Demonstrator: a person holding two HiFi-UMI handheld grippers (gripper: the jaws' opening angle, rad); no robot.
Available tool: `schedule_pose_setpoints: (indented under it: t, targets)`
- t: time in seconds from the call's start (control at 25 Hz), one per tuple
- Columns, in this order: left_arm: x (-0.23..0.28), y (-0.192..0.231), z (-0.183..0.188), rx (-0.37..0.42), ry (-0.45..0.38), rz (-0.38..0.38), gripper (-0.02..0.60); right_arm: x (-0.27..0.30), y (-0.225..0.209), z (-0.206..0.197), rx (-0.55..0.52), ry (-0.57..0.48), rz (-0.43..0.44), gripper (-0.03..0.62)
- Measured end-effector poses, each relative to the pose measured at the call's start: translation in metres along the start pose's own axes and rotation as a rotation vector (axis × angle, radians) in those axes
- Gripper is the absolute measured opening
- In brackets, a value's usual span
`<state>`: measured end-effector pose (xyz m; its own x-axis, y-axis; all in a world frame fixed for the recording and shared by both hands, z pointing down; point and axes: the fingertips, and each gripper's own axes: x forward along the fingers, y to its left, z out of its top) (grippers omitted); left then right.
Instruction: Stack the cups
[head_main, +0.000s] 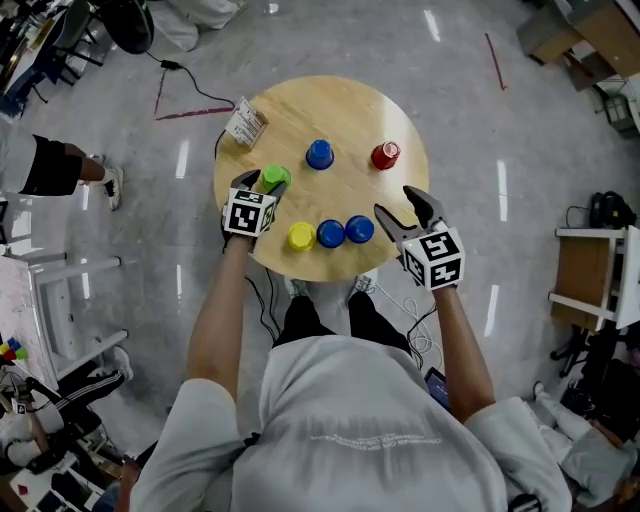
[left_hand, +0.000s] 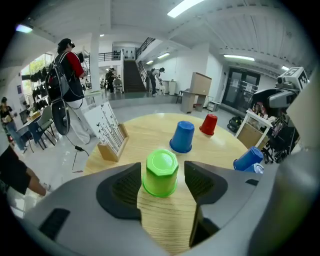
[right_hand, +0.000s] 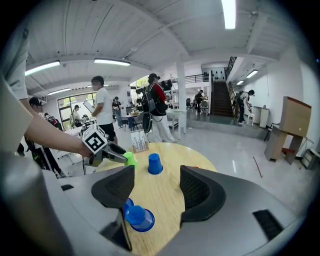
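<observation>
Several upturned cups stand on a round wooden table (head_main: 350, 110). A green cup (left_hand: 160, 170) stands between the jaws of my left gripper (left_hand: 161, 185), at the table's left side (head_main: 264, 184). The left pad is right beside the cup and the right pad stands clear of it. Further back are a blue cup (left_hand: 182, 136) and a red cup (left_hand: 209, 124). A yellow cup (head_main: 301, 236) and two blue cups (head_main: 345, 231) sit near the front edge. My right gripper (head_main: 396, 202) hangs open and empty over the front right, with a blue cup (right_hand: 139, 218) below its left jaw.
A wooden stand with a white card (head_main: 245, 123) sits at the table's back left edge. Cables (head_main: 185, 80) run over the floor behind the table. A person's leg (head_main: 70, 168) is at the left, and shelves and furniture (head_main: 590, 270) stand at the right.
</observation>
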<state>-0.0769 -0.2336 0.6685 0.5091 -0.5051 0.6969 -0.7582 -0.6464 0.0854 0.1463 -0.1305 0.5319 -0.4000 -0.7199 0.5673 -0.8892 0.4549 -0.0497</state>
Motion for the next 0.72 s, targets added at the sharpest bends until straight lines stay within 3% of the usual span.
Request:
schedule_pose_setpoints:
  t: [0.2, 0.44, 0.72]
  targets:
    - [0.017, 0.004, -0.006, 0.016, 0.030, 0.010, 0.271, -0.007, -0.007, -0.004, 0.005, 0.005, -0.023, 0.308]
    - [0.005, 0.000, 0.006, 0.033, 0.002, 0.013, 0.241, -0.012, -0.011, -0.004, -0.003, -0.007, -0.025, 0.308]
    - [-0.061, -0.069, 0.051, 0.106, -0.134, -0.136, 0.241, -0.019, -0.020, 0.003, -0.030, -0.032, -0.002, 0.308]
